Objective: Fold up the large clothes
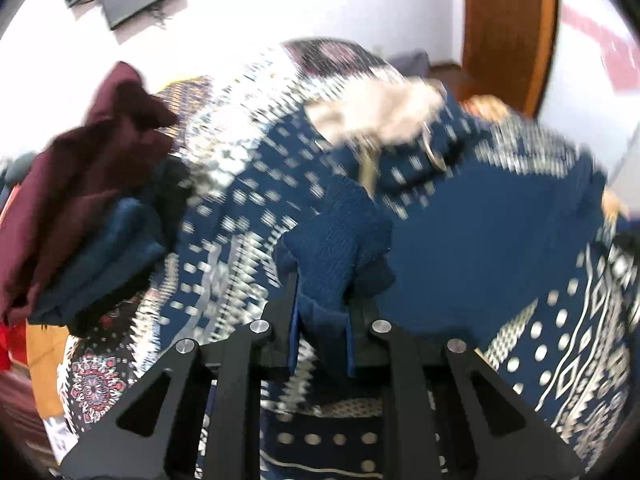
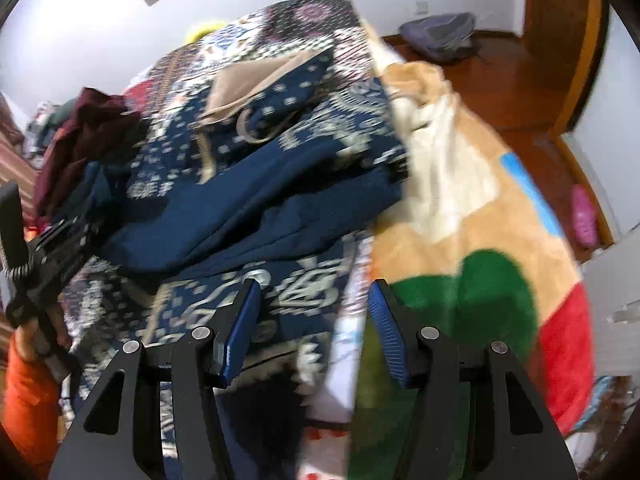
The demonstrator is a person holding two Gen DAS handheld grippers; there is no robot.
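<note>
A large navy garment with white patterns (image 1: 480, 248) lies spread over a patterned bed cover. Its beige-lined hood (image 1: 376, 116) with metal rings lies at the far end. My left gripper (image 1: 320, 312) is shut on a fold of the navy knit fabric (image 1: 336, 248) and holds it raised. In the right wrist view the same navy garment (image 2: 248, 208) lies partly folded, its hood (image 2: 256, 88) farther back. My right gripper (image 2: 312, 328) is open and empty above the garment's near right edge. The left gripper (image 2: 36, 240) shows at the left edge of that view.
A pile of maroon and dark blue clothes (image 1: 88, 192) sits at the left. A beige blanket with green, red and blue shapes (image 2: 472, 248) lies to the right. Wooden floor, a grey bag (image 2: 440, 32) and a wooden door (image 1: 508, 28) are beyond the bed.
</note>
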